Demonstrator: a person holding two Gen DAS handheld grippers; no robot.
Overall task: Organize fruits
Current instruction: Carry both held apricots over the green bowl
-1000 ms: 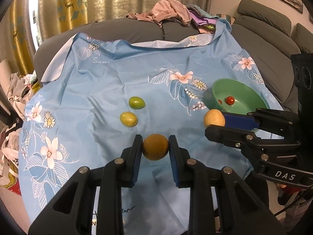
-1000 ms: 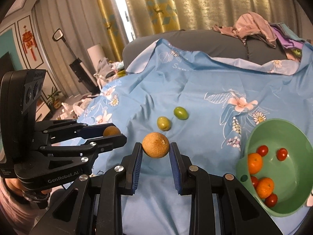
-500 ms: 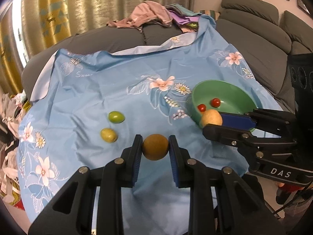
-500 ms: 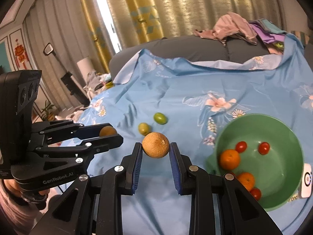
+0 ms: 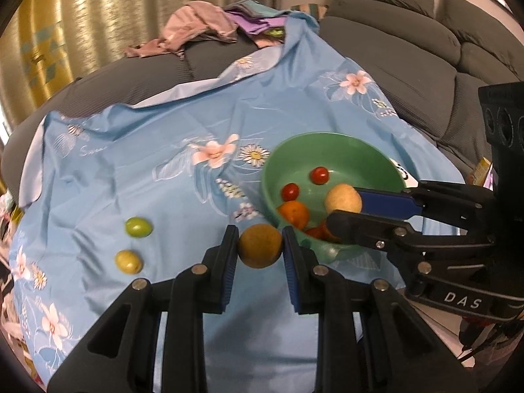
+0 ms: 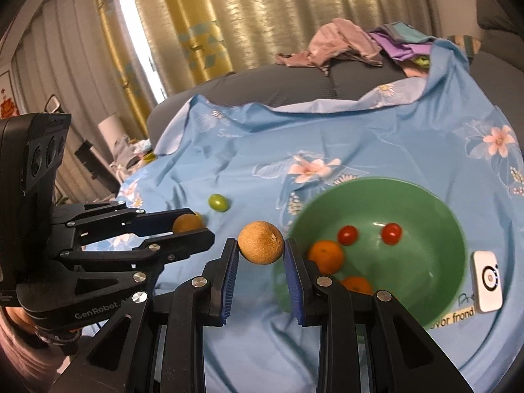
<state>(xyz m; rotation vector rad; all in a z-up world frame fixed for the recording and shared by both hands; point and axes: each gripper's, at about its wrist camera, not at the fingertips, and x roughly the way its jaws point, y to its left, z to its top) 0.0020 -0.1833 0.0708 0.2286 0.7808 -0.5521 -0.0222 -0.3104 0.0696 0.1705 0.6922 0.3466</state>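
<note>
A blue floral cloth (image 5: 137, 150) covers a grey sofa and carries everything here. Near its left edge lie two small oval fruits close together but apart: a green one (image 5: 138, 227) and, toward the front edge, a yellow-green one (image 5: 128, 261). Moving right, the left gripper (image 5: 259, 249) pinches a round, brownish-yellow, rough-skinned fruit (image 5: 259, 246) between its blue pads, the jaws closed only as far as the fruit allows; it hangs above the cloth just beside the bowl's near-left rim. Next, the right gripper (image 6: 260, 250) holds a paler, tan, pitted round fruit (image 6: 260, 242) the same way, at or just inside the left rim of the green plastic bowl (image 6: 439, 203). The bowl sits toward the right edge of the cloth and already contains two red cherry tomatoes (image 6: 347, 234) and at least two small oranges (image 6: 326, 256). Both held fruits look light and firm, with a grainy skin that should grip well; being round, each is best held across its widest part, as now, and lowered gently so it does not bruise or bounce out. A white tag (image 6: 488, 280) rests on the bowl's right rim.
</note>
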